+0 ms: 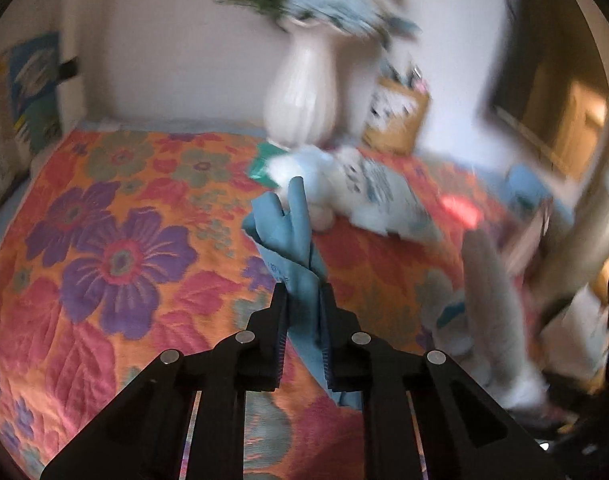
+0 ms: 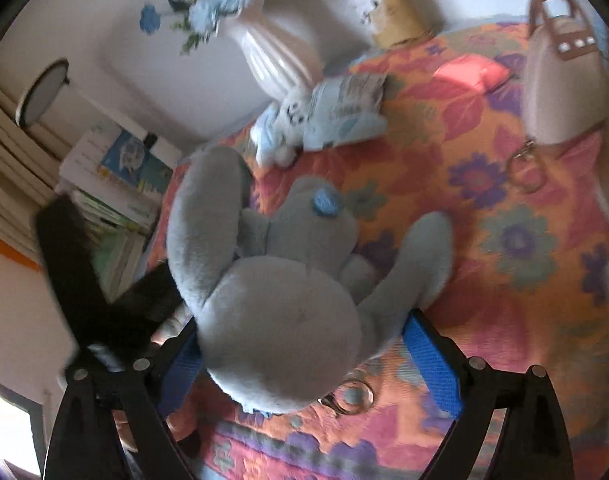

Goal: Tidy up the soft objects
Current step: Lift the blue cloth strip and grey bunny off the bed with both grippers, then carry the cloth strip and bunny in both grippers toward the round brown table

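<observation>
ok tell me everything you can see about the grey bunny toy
The grey bunny toy is a plush with short, soft-looking fur, a big rounded head and two long floppy ears spreading left and right. A small blue tuft sits on its body beyond the head. It is seen from above and behind, held over the floral bedspread. The right gripper has its blue-padded fingers wide apart but pressed against either side of the head. In the left wrist view one grey ear shows, blurred.
</observation>
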### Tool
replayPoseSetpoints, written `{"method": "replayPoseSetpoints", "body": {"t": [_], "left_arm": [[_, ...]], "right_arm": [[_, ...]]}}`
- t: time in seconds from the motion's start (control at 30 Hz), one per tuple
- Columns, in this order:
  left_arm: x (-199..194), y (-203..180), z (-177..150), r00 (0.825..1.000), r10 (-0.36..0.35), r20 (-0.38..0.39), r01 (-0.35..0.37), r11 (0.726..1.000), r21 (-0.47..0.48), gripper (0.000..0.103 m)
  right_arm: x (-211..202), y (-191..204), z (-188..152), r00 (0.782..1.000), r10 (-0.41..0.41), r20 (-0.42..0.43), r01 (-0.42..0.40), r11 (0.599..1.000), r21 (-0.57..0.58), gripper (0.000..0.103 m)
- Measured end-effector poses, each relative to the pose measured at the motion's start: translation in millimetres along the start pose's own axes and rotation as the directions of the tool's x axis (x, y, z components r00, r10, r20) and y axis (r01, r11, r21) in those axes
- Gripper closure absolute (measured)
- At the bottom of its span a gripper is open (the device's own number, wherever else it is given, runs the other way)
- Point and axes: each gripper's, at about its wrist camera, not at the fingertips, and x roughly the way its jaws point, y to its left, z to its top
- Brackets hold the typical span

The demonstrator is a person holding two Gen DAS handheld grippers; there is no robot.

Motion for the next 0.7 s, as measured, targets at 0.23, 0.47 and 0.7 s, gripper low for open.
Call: {"method": "replayPoseSetpoints", "body": {"t": [0.23,0.47,0.7], "left_arm": [[-2.4,1.1,-0.8,1.000,-0.010,0.016,0.010,1.000,-0.011,0.091],[-8.9,2.9,-1.9,0.997,-0.072,0.028,0.073,0.997,-0.005,0.091],[-30.0,9.2,-15.9,0.998,-0.057,0.035,0.059,0.997,-0.040,0.091]], "right_arm": [[3.8,23.2,-5.4,0.993,-0.088,0.078,0.095,0.991,-0.094,0.026],[-20.2,31.9,-8.7,0.987,-0.077,0.142,0.094,0.988,-0.119,0.034],[-38.3,29.8,-20.9,0.990,-0.093,0.108,0.112,0.977,-0.181,0.034]]}}
